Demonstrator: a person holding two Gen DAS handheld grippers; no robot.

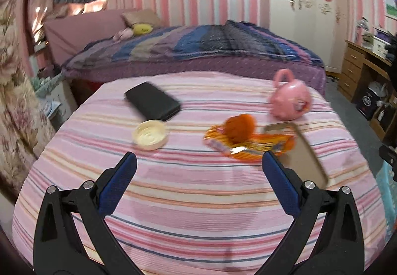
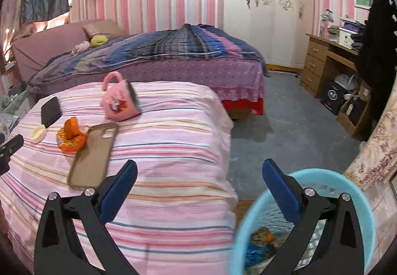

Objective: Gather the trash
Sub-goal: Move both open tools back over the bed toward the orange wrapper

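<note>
Both grippers, left gripper (image 1: 198, 165) and right gripper (image 2: 199, 173), are standing wide and empty. Beneath my right fingers the blue basket (image 2: 357, 203) is holding some scraps already; beyond my left fingertips an orange wrapper (image 1: 248, 143) is waiting on the striped bed (image 1: 173, 200).

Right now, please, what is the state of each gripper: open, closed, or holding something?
Left gripper: open, holding nothing, over the striped bed cover.
Right gripper: open, holding nothing, beside the blue basket.
</note>
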